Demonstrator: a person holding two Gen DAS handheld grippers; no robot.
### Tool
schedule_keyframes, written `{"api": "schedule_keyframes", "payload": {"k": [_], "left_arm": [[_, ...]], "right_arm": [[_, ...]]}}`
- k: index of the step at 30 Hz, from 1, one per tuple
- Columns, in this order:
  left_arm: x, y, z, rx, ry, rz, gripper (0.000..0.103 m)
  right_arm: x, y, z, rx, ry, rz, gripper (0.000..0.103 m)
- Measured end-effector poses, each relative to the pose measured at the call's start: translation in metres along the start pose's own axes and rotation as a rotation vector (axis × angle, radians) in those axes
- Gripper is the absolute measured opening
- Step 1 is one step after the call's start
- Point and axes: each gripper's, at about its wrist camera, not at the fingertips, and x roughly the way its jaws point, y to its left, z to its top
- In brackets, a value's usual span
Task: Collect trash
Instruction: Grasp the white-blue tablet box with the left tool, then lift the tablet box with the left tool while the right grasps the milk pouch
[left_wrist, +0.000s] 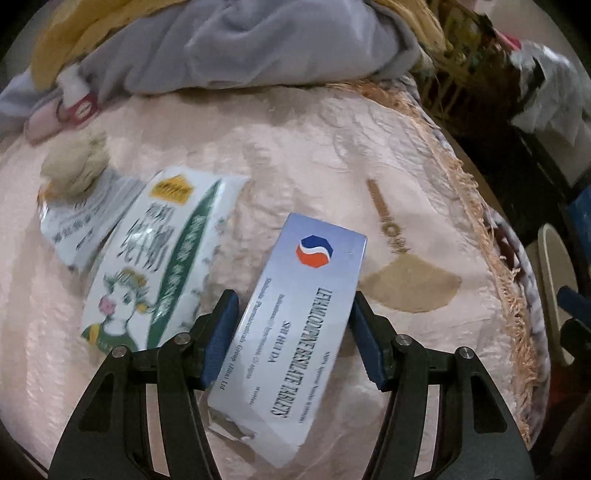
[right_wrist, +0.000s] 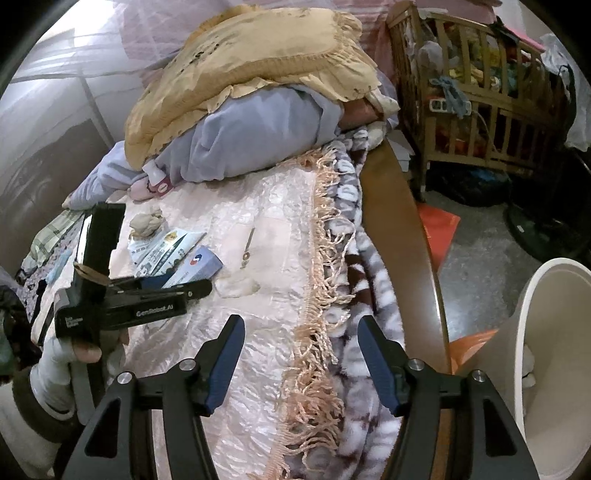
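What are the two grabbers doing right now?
Left gripper: open, straddling the white cardboard tablet box, not squeezing.
Right gripper: open, holding nothing.

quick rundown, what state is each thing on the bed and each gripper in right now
left gripper: jaws astride the tablet box, whether the pads press it cannot be told
tablet box: lying flat on the bedcover, near end torn open
milk packet: flat, empty-looking, overlapping another wrapper
crumpled tissue: balled up, beside the wrappers
right gripper: open, empty, over the bed edge
white bin: upright on the floor, open top
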Motion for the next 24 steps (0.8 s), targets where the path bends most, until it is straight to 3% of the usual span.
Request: {"api": "schedule_keyframes", "payload": {"k": [2,6,11,15,18,24], "left_arm": [[-0.005,0.005,-0.002,-0.020,0.000,-0.013,0.048],[-0.038,0.013,-0.005,-0.023,-0.040,-0.075,0.047],[-0.080,0.046,-0.007,-0.032,-0.127,-0.016,0.047],[-0.075,0.084,-0.004,-0.085,-0.128,0.105,0.047],[-0.060,0.099,-0.002,-0.107,-0.110,0.154,0.047],[-0.034,0.072,-0.011,-0.058,-0.054,0.064,0.046]], "right_arm": [[0.004,0.003,0.002,0.001,0.005,0.010,0.061],[0.012,0.016,0.006,-0.002,0.014,0.039,0.061],[0.020,0.043,0.008,-0.050,0.021,0.077,0.061],[0.026,0.057,0.009,-0.074,0.028,0.094,0.061],[0.028,0.065,0.011,-0.085,0.030,0.101,0.061],[0.037,0.073,0.022,-0.092,0.036,0.107,0.061]]}}
